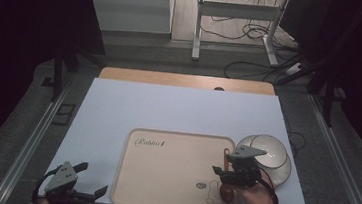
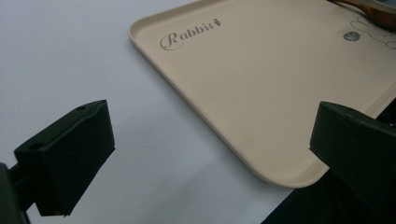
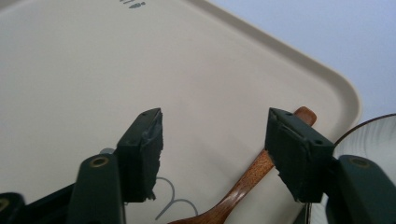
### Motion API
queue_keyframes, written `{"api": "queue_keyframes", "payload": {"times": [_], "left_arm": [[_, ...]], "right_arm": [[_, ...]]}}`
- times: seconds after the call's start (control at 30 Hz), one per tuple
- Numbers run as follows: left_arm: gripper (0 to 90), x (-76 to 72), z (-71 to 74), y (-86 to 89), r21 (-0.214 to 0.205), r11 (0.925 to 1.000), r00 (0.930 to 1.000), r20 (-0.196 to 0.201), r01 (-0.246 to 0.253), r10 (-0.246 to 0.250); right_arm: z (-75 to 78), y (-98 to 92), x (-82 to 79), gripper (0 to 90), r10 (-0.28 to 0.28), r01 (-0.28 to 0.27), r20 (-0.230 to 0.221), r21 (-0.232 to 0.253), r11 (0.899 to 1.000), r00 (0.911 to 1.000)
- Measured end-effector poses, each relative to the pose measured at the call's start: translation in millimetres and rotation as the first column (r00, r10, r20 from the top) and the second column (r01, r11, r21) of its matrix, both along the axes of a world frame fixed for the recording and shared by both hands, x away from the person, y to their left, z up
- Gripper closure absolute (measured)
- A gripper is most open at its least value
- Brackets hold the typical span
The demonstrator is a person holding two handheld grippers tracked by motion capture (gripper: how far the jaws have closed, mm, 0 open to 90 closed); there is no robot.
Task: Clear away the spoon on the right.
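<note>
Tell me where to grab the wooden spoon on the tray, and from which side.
Grip the wooden spoon mid-handle, coming from above with jaws across it. It lies flat along the tray's right rim; the handle looks slim and straight, the bowl end rounder.

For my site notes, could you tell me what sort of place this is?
Probably a lab or workshop test bench: a white-covered table holding a beige tray, a bare metal frame behind it, and loose cables trailing over the floor.
</note>
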State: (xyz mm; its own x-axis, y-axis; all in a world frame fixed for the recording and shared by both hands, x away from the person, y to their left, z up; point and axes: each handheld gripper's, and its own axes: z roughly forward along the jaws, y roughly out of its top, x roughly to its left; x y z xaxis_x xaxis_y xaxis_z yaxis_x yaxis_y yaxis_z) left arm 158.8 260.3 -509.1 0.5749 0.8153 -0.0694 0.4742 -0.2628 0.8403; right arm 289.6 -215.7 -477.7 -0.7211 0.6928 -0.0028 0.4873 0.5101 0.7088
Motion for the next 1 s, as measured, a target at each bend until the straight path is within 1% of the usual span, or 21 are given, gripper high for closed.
{"api": "queue_keyframes", "payload": {"times": [0.2, 0.47, 0.67, 1.0], "left_arm": [[0.0, 0.0, 0.0, -0.2, 0.002, 1.0, 1.0, -0.001, 0.002, -0.002], [0.0, 0.1, -0.1, -0.2, 0.003, 1.0, 1.0, -0.001, 0.003, -0.003], [0.0, 0.3, -0.1, -0.2, 0.002, 1.0, 1.0, -0.004, 0.007, -0.007], [0.0, 0.7, -0.3, -0.6, 0.002, 0.9999, 0.9999, -0.007, 0.012, -0.012]], "right_arm": [[1.9, -1.2, -3.7, 26.0, 0.002, -0.002, 0.021, 0.009, 1.0, 0.9998], [3.5, -4.4, -10.5, 18.1, 0.014, -0.015, 0.039, 0.022, 1.0, 0.9991], [3.3, -9.3, -15.5, 14.3, 0.014, -0.015, 0.046, 0.032, 0.999, 0.9988], [-0.1, -21.4, -27.3, 9.6, -0.004, 0.002, 0.055, 0.051, 0.999, 0.9985]]}}
